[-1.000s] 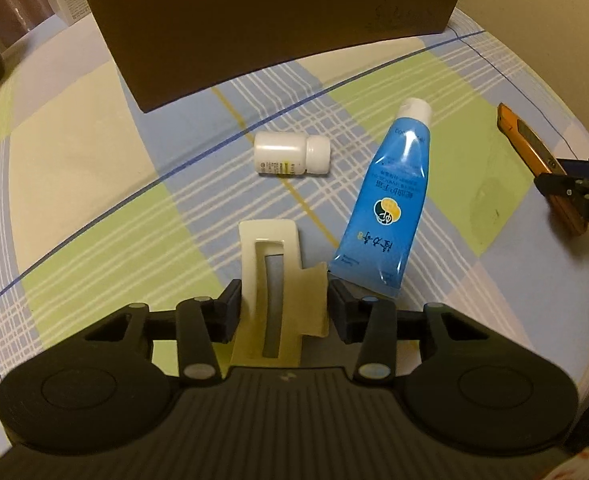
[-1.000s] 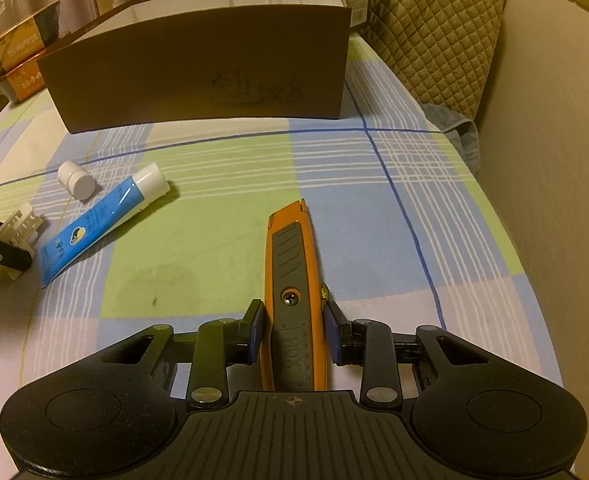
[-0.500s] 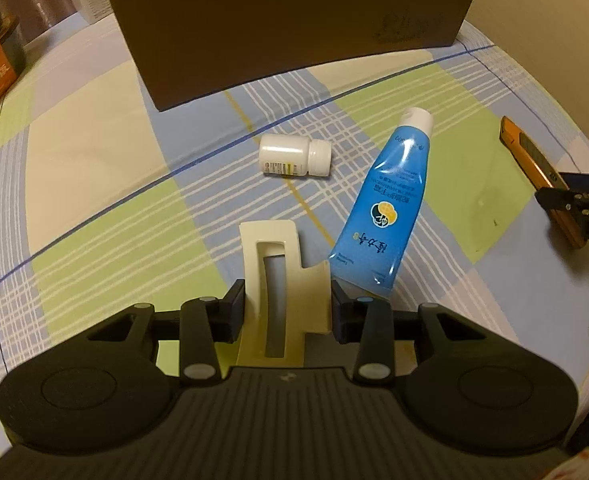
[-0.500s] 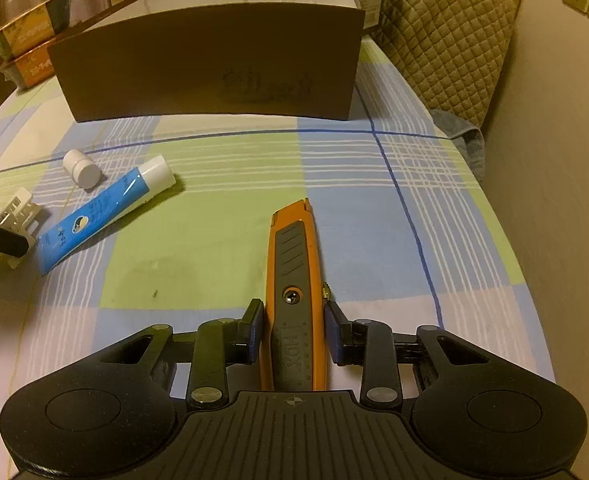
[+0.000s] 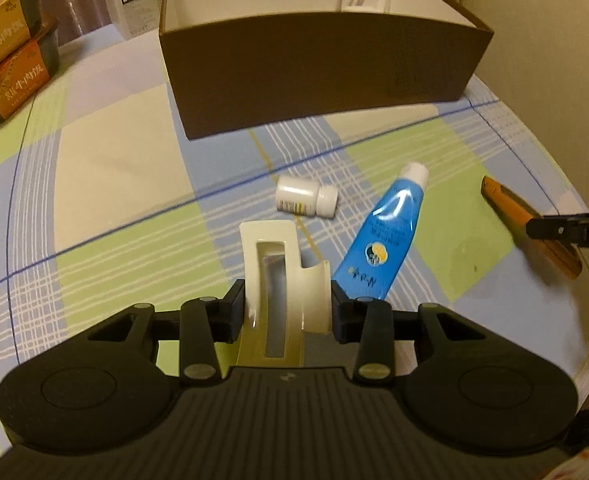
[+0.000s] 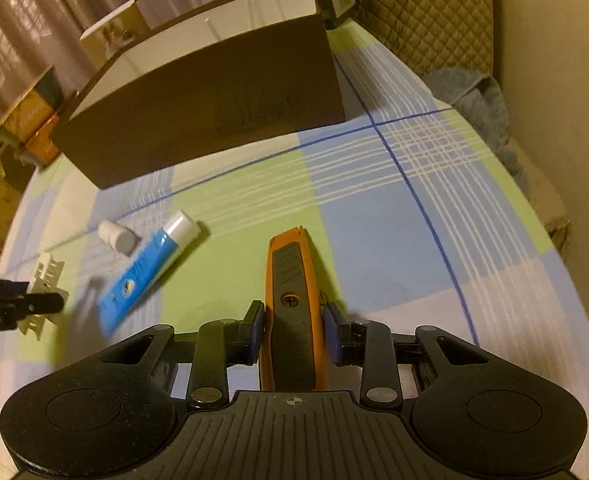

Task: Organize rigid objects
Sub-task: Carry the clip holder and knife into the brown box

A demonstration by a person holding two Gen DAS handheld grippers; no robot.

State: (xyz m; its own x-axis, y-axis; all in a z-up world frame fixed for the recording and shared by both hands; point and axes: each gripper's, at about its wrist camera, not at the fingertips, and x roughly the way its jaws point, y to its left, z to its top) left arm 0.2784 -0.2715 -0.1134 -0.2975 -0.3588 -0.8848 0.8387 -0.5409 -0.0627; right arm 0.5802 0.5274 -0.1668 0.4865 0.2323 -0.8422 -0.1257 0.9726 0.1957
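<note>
Between the pads of the left claw (image 5: 286, 308) sits a cream plastic hair clip (image 5: 272, 264), gripped on both sides, its front end projecting forward over the checked cloth of the surface (image 5: 94, 184). The right claw (image 6: 293, 330) is closed on an orange and black utility knife (image 6: 290, 280), pads pressed to the handle flanks, nose of the knife pointing away from the camera toward the box. From the left wrist view the same knife shows at the right edge, held in the dark fingers of the other claw, apart from the cloth's shadow beneath it.

Remaining on the cloth: a blue tube (image 5: 386, 240) with a white cap, lying diagonally, cap toward the box; a small white bottle (image 5: 304, 200) on its side, just beside the tube's cap end, not touching it as far as can be seen.

Beyond them stands an open brown cardboard box (image 5: 318, 80), pale inside, with thin white sticks upright at its far wall. Stacked printed packages (image 5: 12, 56) rest at the far left.
</note>
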